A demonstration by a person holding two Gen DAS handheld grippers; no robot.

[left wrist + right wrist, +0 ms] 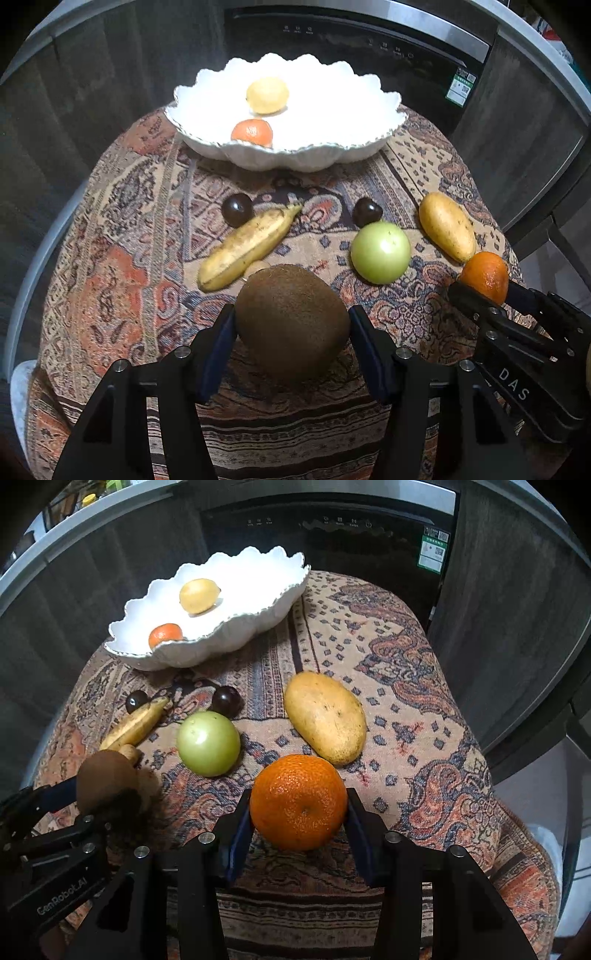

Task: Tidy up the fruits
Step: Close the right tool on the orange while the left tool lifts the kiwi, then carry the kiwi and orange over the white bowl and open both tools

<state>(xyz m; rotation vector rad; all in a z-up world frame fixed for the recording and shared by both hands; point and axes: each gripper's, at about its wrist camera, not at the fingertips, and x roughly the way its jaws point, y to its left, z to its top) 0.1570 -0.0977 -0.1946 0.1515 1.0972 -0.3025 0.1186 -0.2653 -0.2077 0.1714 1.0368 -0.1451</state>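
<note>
My left gripper (291, 325) is shut on a brown kiwi (291, 321), its pads against both sides; the kiwi also shows in the right wrist view (107, 782). My right gripper (299, 812) is shut on an orange (299, 801), which also shows in the left wrist view (485, 275). A white scalloped bowl (332, 151) at the back holds a lemon (267, 95) and a small orange (252, 132). On the cloth lie a banana (247, 245), a green apple (380, 253), a mango (447, 227) and two dark plums (237, 209) (366, 211).
A patterned cloth (122, 258) covers the round table, which drops off on all sides. A dark appliance (369, 48) with a control strip stands behind the bowl. Grey cabinet fronts (517, 609) lie to the right.
</note>
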